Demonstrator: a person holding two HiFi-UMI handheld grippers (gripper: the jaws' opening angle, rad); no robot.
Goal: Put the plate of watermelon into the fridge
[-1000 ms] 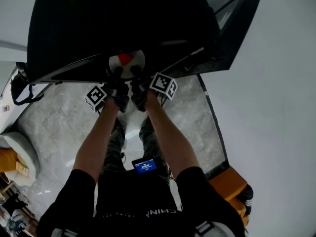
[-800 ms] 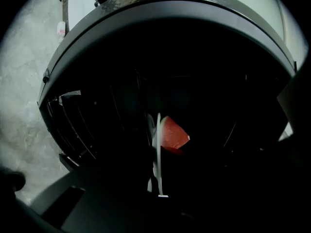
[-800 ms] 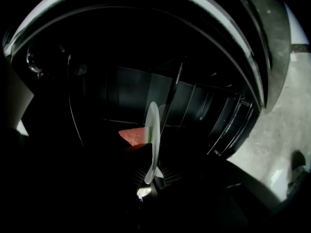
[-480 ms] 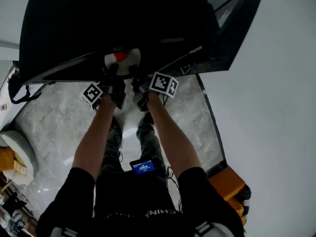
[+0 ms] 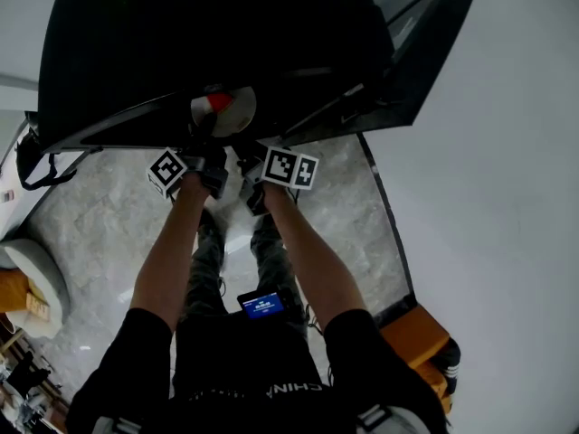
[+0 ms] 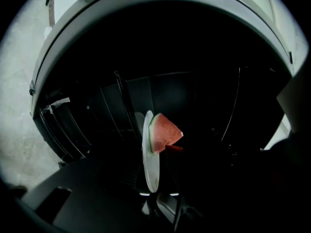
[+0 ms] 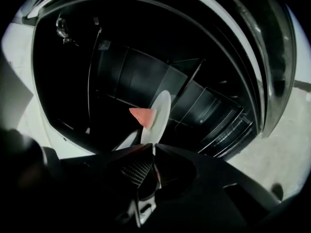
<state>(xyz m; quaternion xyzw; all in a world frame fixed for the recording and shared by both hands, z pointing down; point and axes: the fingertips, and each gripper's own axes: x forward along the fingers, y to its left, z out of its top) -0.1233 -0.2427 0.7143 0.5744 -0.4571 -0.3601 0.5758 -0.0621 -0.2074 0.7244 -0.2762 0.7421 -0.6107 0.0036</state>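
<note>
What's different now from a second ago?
The left gripper has just been opening its jaws at the rim of the plate, letting go. The right gripper rolled, so its marker cube looks turned. The plate went a little deeper into the fridge. Same as before: the watermelon sits on the plate, and the right jaws grip its rim.

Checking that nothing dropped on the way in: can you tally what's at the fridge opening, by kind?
Fridge: 1
Plate: 1
Watermelon slice: 1
Grippers: 2 (left gripper, jaws just been opening, plate rim between them; right gripper, shut on the rim)
Total: 5
</note>
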